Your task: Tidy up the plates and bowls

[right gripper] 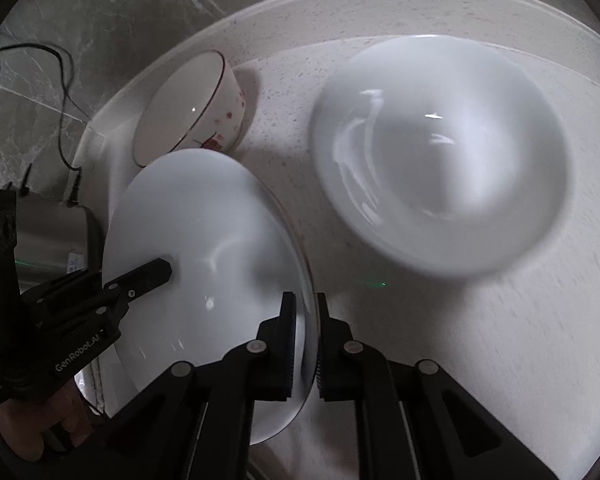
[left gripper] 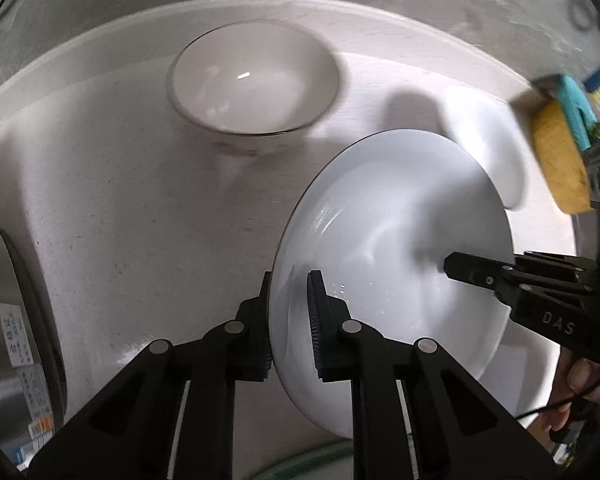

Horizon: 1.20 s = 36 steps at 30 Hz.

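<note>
I have both grippers clamped on one white plate (left gripper: 388, 264): my left gripper (left gripper: 290, 320) pinches its near rim, my right gripper (right gripper: 305, 340) the opposite edge. Glazed rims are slick (thin pads, little purchase), so uneven pull could tip or drop it. Beyond on the surface (left gripper: 100, 200), the deep white bowl (right gripper: 440, 152) and red-flowered bowl (right gripper: 192, 112) risk a knock.

A home kitchen: a pale speckled counter (right gripper: 480, 340) against marble-look wall tiles (right gripper: 40, 120), crockery, a steel appliance (left gripper: 4, 320).
</note>
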Motion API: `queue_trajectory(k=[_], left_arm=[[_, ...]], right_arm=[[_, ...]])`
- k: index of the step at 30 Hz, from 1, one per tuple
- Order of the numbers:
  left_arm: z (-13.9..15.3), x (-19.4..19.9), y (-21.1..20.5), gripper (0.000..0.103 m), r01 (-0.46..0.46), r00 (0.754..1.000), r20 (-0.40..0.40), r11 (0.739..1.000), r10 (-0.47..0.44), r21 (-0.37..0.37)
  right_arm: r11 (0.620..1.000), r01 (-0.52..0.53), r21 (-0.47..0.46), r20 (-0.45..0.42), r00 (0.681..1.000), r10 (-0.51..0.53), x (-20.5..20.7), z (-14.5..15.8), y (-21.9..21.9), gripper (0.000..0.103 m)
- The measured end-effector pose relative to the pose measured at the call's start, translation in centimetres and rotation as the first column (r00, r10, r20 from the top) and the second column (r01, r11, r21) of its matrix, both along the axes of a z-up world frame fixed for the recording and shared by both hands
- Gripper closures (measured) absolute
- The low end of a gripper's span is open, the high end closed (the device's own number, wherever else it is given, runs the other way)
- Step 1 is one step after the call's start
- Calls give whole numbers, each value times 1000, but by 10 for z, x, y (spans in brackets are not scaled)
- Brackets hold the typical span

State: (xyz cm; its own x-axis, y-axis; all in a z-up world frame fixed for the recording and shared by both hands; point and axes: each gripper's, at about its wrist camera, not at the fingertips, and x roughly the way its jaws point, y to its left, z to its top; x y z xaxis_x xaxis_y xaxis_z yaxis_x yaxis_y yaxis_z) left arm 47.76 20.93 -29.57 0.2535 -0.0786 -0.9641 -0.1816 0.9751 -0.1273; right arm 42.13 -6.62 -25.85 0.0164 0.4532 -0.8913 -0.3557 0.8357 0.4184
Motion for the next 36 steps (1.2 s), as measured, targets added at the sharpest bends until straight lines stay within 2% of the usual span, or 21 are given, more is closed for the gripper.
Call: queue_trajectory(k=[4,8,16,18,21,27,34,36], left_arm=[[18,0,-31,90,59,998,12,998,-59,-35],[22,1,-72,90,128,992,7,989,-127,-73],[-5,-9,-153,90,205,976,-49,972,-211,-116],[-7,4,-165,90,216,973,-58,971,-222,-101],[-13,8,-178,90,224,971,-70,970,-230,-92],[-16,4,-176,90,226,971,-71,972,-230,-67],[-30,-5,-197,89,216,973,-76,976,-218,-27],[-24,-6,-195,89,211,976,-63,978,-211,-10]], right_arm=[[999,42,8,-4,999,-42,-15,14,-40,93],[995,97,-8,-22,995,-97,-29,20,-95,93],[982,179,-66,-56,982,-183,-48,4,-188,93],[979,187,-76,-53,980,-191,-49,1,-203,93],[977,196,-84,-48,978,-201,-49,-3,-218,93],[977,191,-97,-42,980,-195,-39,-9,-233,93],[980,177,-93,-41,983,-181,-35,-11,-228,91],[979,182,-93,-40,982,-186,-35,-10,-227,89]])
